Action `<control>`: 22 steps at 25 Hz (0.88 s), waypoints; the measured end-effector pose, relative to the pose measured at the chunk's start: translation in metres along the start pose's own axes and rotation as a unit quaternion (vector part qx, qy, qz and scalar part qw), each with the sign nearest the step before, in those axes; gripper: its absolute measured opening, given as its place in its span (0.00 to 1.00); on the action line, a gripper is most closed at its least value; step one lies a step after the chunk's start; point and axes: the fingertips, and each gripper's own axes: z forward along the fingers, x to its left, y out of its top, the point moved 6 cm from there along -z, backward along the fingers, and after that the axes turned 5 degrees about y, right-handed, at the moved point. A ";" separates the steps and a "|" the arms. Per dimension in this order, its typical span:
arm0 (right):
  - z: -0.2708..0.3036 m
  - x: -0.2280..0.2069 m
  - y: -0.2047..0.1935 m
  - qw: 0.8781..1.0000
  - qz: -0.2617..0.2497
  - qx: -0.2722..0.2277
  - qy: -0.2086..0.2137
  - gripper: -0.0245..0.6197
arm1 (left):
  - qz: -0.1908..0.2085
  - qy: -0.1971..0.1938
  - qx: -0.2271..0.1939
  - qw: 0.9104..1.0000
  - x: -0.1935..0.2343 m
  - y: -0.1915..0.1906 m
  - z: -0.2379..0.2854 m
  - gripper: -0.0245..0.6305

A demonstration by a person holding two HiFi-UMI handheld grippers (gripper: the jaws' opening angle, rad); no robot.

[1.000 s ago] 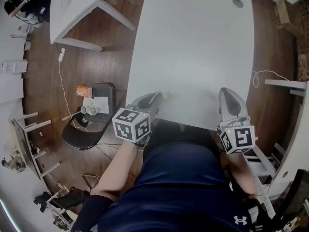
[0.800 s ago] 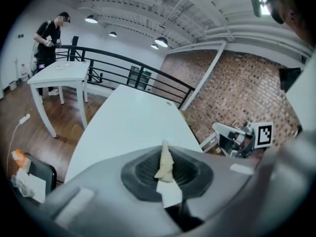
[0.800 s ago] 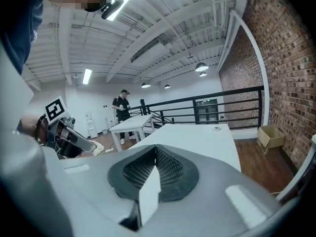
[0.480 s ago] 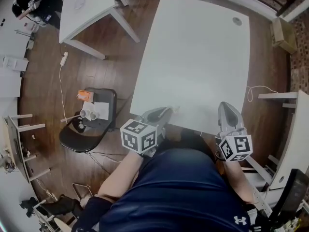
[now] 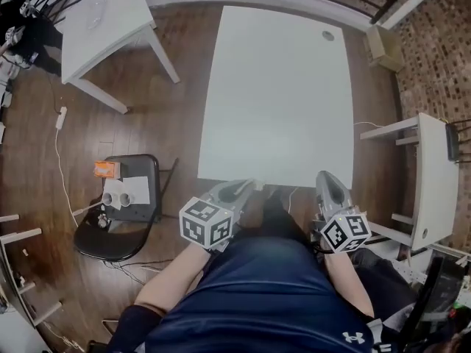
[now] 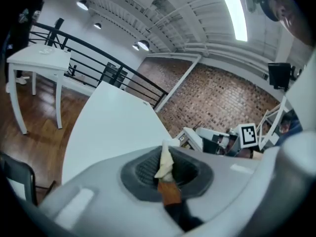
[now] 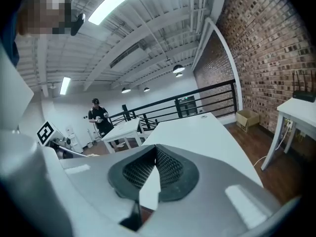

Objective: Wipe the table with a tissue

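Clamping the tissue in the left gripper, both jaws closed on it, with a cream wisp poking up past the pads. Holding it right at the near edge of the white table, by the near-left corner; impossible to tell whether touching the edge or hanging just off it. No longer reaching over the tabletop as a second ago, having drawn back toward the body and the dark blue shirt.

Keeping the right gripper closed as well, gripping nothing, with only a white sliver of tabletop showing through the slit behind the tips. Pointing its tip at the table's near-right edge, instead of lying well over that corner as a second ago.

Taking in more of the room than before, with the whole table now sitting farther up the head view. Passing, on the wooden floor to the left, a black chair carrying an orange item and two pale cups. Catching a second white table beyond that, a cardboard box past the far-right corner, and a white side table on the right. Showing, in the right gripper view, a person standing far off by the railing.
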 end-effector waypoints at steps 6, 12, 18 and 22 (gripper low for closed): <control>-0.025 0.032 -0.001 1.000 -0.014 -0.015 0.000 0.05 | 0.020 -0.010 -0.022 0.999 -0.007 0.006 -0.033 0.07; -0.042 0.034 -0.011 0.999 -0.019 -0.037 0.018 0.05 | 0.045 -0.001 -0.074 0.996 -0.031 0.016 -0.043 0.07; -0.085 0.020 -0.011 0.998 -0.033 -0.057 0.015 0.05 | 0.051 -0.009 -0.080 0.995 -0.074 0.004 -0.034 0.07; -0.103 0.015 -0.025 0.998 -0.028 -0.054 0.010 0.05 | 0.065 -0.019 -0.068 0.995 -0.089 -0.009 -0.029 0.07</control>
